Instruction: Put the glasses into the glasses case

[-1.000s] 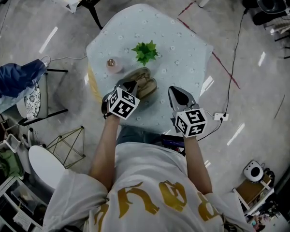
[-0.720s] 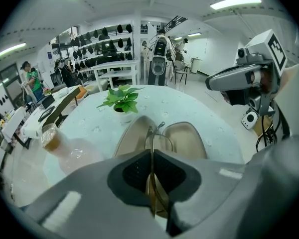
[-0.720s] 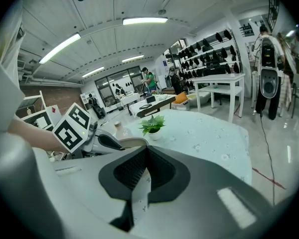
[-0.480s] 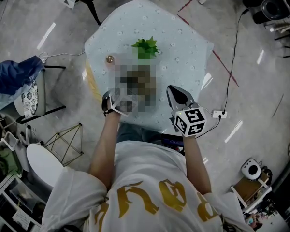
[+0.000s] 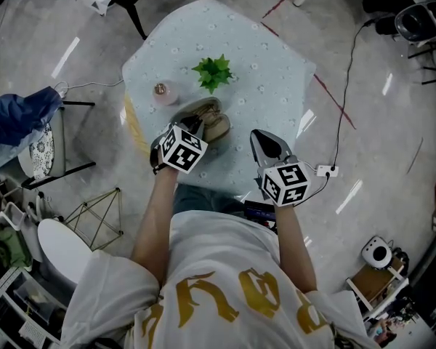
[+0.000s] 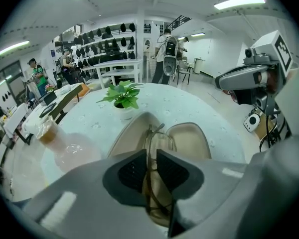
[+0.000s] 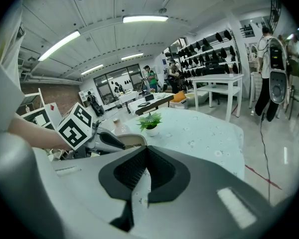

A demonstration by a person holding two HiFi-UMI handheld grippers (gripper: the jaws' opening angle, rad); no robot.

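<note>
The left gripper (image 6: 148, 153) has its jaws clamped on the thin-framed glasses (image 6: 152, 133), which stand on edge between the pads, above the open glasses case (image 6: 192, 141). The case lies with both tan halves spread on the pale blue table (image 6: 189, 106), in the middle of the left gripper view. In the head view the case (image 5: 216, 126) sits near the lower edge of the table (image 5: 269, 64), right at the tip of the left gripper (image 5: 195, 128). A small green plant (image 5: 213, 73) stands above it and a bottle (image 5: 162, 91) to its upper left. The right gripper (image 7: 146, 151) has its jaws together with nothing between them; it hovers over the table's lower right edge, apart from the case
</note>
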